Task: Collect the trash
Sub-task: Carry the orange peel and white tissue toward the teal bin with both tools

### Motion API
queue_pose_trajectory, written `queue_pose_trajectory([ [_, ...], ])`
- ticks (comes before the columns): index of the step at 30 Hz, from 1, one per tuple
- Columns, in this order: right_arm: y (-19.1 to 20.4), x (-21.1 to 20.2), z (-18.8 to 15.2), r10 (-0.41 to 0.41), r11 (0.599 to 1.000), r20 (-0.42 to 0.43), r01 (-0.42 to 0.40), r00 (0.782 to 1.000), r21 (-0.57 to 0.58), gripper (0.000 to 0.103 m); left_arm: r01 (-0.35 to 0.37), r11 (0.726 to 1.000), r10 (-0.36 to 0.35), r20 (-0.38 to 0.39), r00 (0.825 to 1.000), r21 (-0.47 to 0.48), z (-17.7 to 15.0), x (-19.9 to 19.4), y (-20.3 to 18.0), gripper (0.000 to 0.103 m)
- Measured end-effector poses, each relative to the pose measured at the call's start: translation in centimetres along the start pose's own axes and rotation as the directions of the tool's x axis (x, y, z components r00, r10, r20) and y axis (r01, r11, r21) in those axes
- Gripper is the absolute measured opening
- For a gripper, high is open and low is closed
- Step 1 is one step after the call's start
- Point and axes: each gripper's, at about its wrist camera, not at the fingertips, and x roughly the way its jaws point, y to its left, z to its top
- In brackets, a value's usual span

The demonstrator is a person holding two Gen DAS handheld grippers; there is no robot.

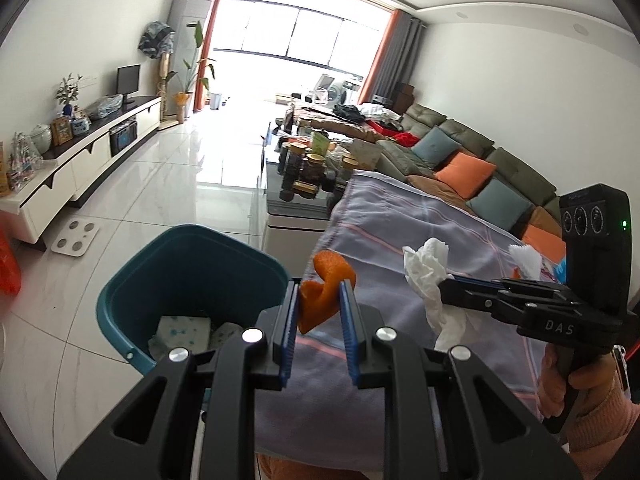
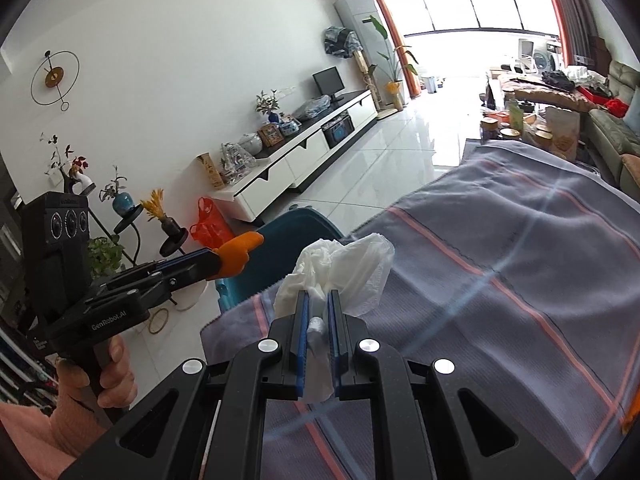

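Note:
My left gripper [image 1: 319, 292] is shut on a curled orange peel [image 1: 324, 290], held just right of the teal bin's [image 1: 188, 256] rim and above the table edge. The bin holds a few pieces of crumpled paper [image 1: 186, 330]. My right gripper [image 2: 319, 300] is shut on a crumpled white tissue [image 2: 340, 270] above the striped grey cloth [image 2: 500, 280]. In the left wrist view the right gripper [image 1: 442, 282] shows from the side with the tissue [image 1: 426, 266]. In the right wrist view the left gripper [image 2: 214, 260] shows with the peel [image 2: 240, 252] in front of the bin [image 2: 288, 232].
More scraps [image 1: 528, 262] lie on the cloth at the far right. A glass coffee table with jars [image 1: 308, 168] stands beyond the cloth, a sofa with cushions [image 1: 460, 160] to the right. A scale [image 1: 76, 238] and an orange bag [image 2: 208, 224] sit on the tiled floor.

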Motion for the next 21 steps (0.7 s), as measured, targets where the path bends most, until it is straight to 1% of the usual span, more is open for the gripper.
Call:
queue_pose_trajectory([
  [11,1.7,3.7,2.0,0.045,0.999,-0.036,-0.046,0.998,-0.025,0.01,-0.067,0.996,0.068,0.01,0.998,-0.051,0.4,-0.2,3.1,0.021],
  [21,2.6,6.9,3.1,0.056,0.998,-0.076,-0.059,0.996,-0.036,0.01,-0.116,0.989,0.116,-0.005,0.993,-0.092,0.5,0.6,5.5,0.021],
])
